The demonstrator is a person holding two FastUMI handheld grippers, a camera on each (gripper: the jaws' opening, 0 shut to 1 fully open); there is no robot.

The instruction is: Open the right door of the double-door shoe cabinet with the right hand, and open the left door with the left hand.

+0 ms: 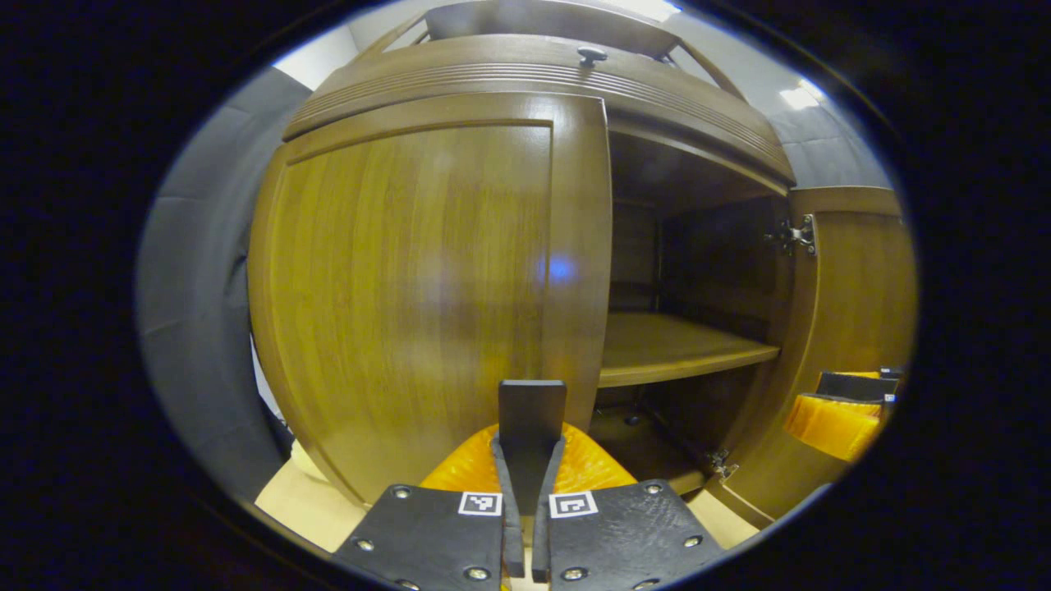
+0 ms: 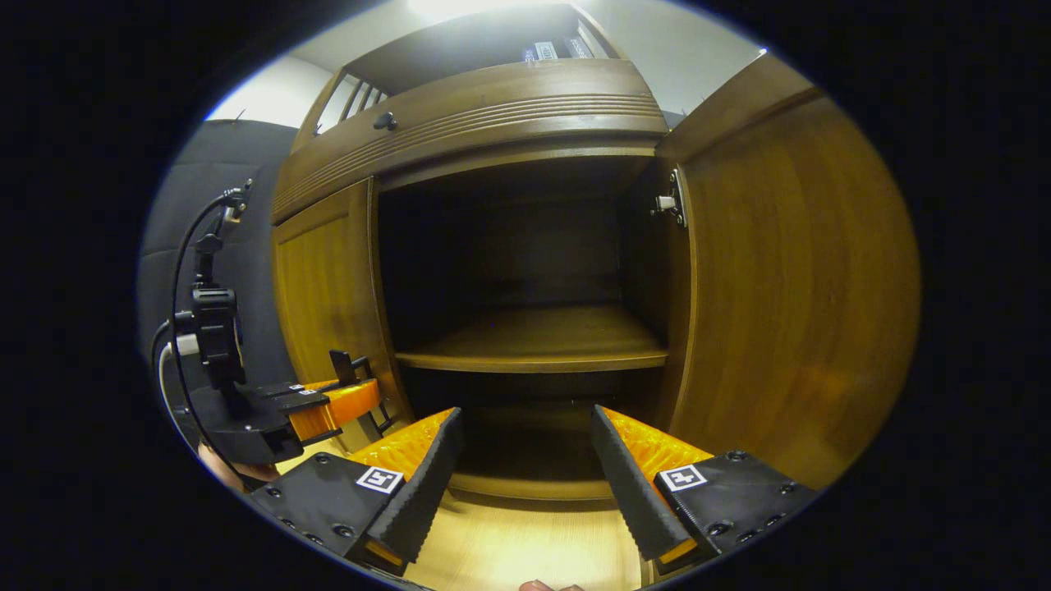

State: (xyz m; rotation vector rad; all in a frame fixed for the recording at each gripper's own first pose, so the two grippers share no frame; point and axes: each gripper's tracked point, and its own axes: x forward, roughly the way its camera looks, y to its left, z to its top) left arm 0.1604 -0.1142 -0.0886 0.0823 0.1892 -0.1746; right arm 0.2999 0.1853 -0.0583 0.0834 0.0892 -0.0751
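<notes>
Closed on the left door's handle (image 1: 532,414), our left gripper (image 1: 525,460) hides it partly; our right gripper (image 2: 525,460) gapes empty; the right door (image 2: 788,295), at 3 o'clock, is cut off.

Shelf (image 2: 534,336) inside cabinet (image 2: 468,107), left door (image 1: 410,287) beside

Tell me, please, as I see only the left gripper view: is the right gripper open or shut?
Observer: Open. The right gripper has its jaws wide apart with nothing between them.
Operator: Thank you. Is it touching the right door?
Observer: No, the right door stands off to its right, swung wide.
Operator: And what is on top of the cabinet?
Observer: The cabinet carries an upper shelf holding what look like books.
</notes>
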